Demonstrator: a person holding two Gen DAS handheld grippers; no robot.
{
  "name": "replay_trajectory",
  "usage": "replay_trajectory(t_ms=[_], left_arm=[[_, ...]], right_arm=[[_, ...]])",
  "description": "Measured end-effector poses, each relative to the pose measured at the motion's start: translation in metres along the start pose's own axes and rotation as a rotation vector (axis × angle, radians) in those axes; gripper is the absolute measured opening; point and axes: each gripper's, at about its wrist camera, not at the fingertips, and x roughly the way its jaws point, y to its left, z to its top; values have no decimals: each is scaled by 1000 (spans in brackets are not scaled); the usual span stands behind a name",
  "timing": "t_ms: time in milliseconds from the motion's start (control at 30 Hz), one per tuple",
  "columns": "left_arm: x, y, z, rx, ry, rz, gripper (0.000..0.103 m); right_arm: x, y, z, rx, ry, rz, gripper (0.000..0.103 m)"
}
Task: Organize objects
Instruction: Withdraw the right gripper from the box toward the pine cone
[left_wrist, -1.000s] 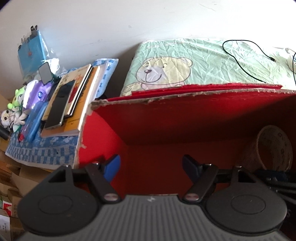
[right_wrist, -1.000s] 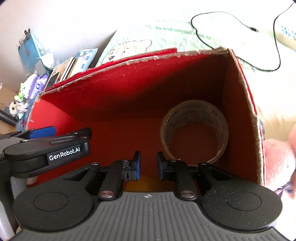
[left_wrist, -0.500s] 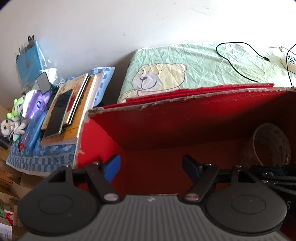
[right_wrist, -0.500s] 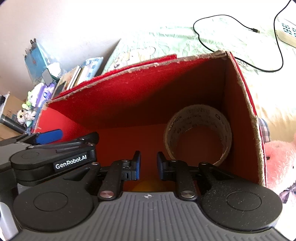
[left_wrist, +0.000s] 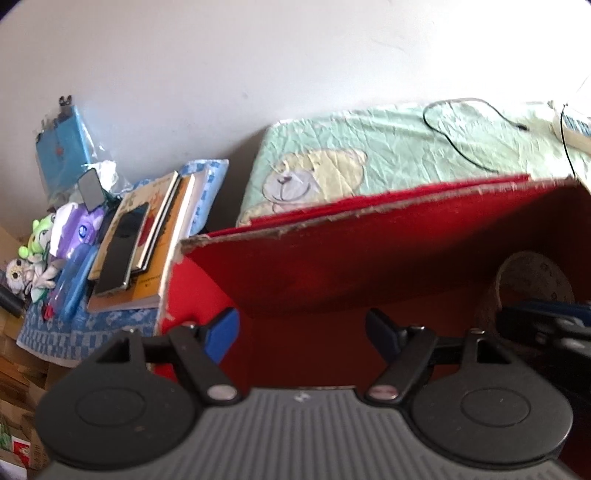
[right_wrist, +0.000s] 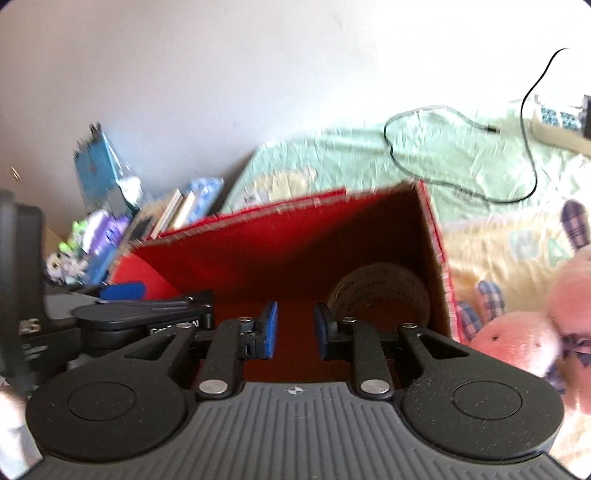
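A red cardboard box (left_wrist: 369, 258) stands open on the bed; it also shows in the right wrist view (right_wrist: 295, 251). A roll of tape (right_wrist: 380, 291) stands on edge at the box's right inner wall, also visible in the left wrist view (left_wrist: 532, 280). My left gripper (left_wrist: 303, 332) is open and empty over the box's near left part. My right gripper (right_wrist: 295, 328) is narrowly open and empty above the box's near edge, left of the tape. The left gripper (right_wrist: 122, 291) shows at the left of the right wrist view.
A stack of books (left_wrist: 147, 243) with a black phone on top lies left of the box on a blue checked cloth. Small toys (left_wrist: 37, 251) lie further left. A pink plush (right_wrist: 535, 332) lies right of the box. A black cable (right_wrist: 461, 158) lies on the green bear sheet (left_wrist: 369, 170).
Both grippers have lifted and pulled back from the box, the right one more. The box and tape look smaller and lower in the right wrist view. The right jaws have opened slightly.
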Motion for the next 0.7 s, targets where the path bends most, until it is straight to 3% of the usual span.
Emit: replay_trajectory(t_ms=[67, 267, 400, 500, 567, 700], left_arm=[[-6, 4, -1, -18, -16, -16, 79], [-45, 7, -8, -29, -96, 9, 84], [-72, 10, -14, -40, -122, -6, 84], [-89, 14, -20, -71, -124, -27, 84], [-101, 19, -24, -104, -127, -45, 84], [-122, 30, -34, -170, -130, -72, 84]], right_arm=[[-17, -3, -1, 8, -46, 17, 25], [-47, -4, -11, 12, -146, 9, 48], [-61, -12, -16, 15, -165, 31, 49], [-74, -15, -21, 24, -195, 60, 59], [-82, -14, -23, 14, -210, 75, 59], [-92, -13, -24, -15, -171, 153, 59]])
